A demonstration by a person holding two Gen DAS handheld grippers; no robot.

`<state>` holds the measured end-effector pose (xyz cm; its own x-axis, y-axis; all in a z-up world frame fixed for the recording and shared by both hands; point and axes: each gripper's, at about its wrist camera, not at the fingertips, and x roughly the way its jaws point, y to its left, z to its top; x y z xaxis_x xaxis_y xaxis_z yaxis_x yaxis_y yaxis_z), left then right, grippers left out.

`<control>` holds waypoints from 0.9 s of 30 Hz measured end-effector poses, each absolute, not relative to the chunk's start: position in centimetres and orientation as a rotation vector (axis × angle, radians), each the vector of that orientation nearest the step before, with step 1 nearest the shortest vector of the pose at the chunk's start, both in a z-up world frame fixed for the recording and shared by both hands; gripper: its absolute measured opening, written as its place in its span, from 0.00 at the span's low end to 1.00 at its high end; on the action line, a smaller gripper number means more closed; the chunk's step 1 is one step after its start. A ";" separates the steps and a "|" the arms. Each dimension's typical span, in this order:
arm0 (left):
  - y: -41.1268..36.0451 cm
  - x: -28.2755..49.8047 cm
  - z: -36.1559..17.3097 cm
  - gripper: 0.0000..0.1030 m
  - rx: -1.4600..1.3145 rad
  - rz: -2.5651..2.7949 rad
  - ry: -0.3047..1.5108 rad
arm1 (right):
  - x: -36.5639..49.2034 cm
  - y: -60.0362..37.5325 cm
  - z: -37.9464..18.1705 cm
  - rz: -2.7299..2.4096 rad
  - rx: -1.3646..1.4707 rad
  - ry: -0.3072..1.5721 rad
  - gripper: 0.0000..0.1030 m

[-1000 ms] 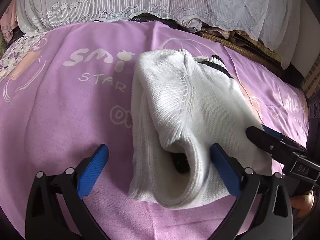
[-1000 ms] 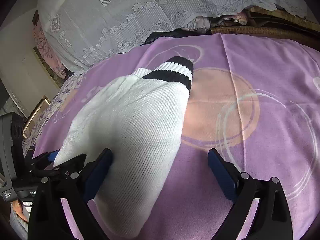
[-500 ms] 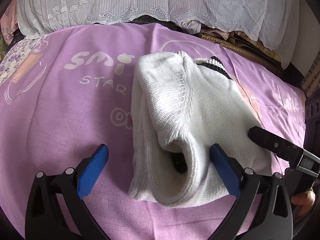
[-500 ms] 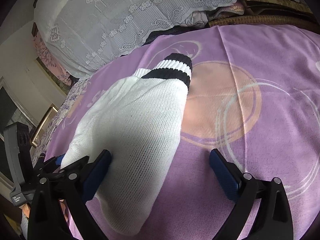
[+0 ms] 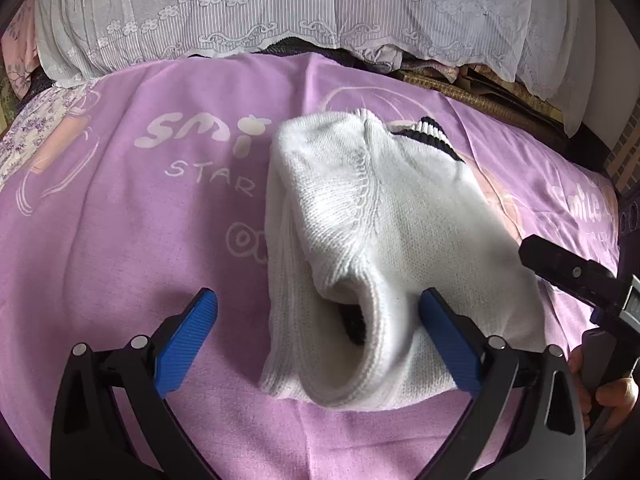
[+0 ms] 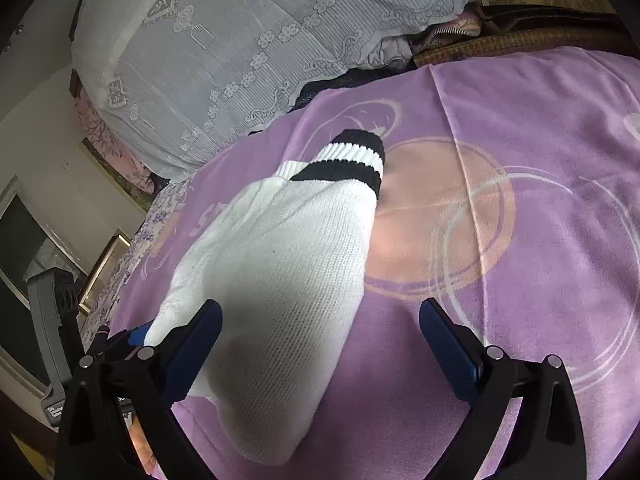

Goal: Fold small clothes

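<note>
A white knit garment (image 5: 372, 240) with a black-and-white striped cuff (image 5: 430, 134) lies folded on the purple blanket (image 5: 120, 240). My left gripper (image 5: 318, 340) is open, its jaws either side of the garment's near folded end. In the right wrist view the same garment (image 6: 280, 288) lies with its striped cuff (image 6: 348, 160) at the far end. My right gripper (image 6: 320, 340) is open and empty above the garment's near end. The right gripper's body also shows at the right edge of the left wrist view (image 5: 576, 276).
A white lace cover (image 5: 320, 8) hangs over furniture behind the blanket. A woven mat edge (image 6: 500, 42) and bundled cloth lie at the back right. A framed screen (image 6: 24, 240) and a wall stand to the left in the right wrist view.
Both grippers have pulled back and up slightly from the garment. The right gripper's body has slid rightward in the left wrist view. The garment has not moved.
</note>
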<state>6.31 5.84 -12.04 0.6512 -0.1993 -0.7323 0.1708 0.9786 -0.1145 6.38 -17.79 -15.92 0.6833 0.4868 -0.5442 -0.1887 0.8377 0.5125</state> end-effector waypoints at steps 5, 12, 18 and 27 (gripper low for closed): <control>6.9 5.5 -10.7 0.96 -0.079 -0.191 0.759 | 5.6 -16.8 -14.9 0.390 0.372 0.666 0.96; 6.7 7.2 -12.4 0.96 -0.073 -0.185 0.855 | 7.2 -16.2 -16.7 0.379 0.359 0.790 0.97; 6.1 6.7 -12.4 0.96 -0.033 -0.173 0.835 | 7.2 -16.2 -17.0 0.382 0.360 0.792 0.97; 5.8 6.7 -12.4 0.96 -0.034 -0.194 0.837 | 7.3 -16.1 -17.1 0.388 0.373 0.793 0.97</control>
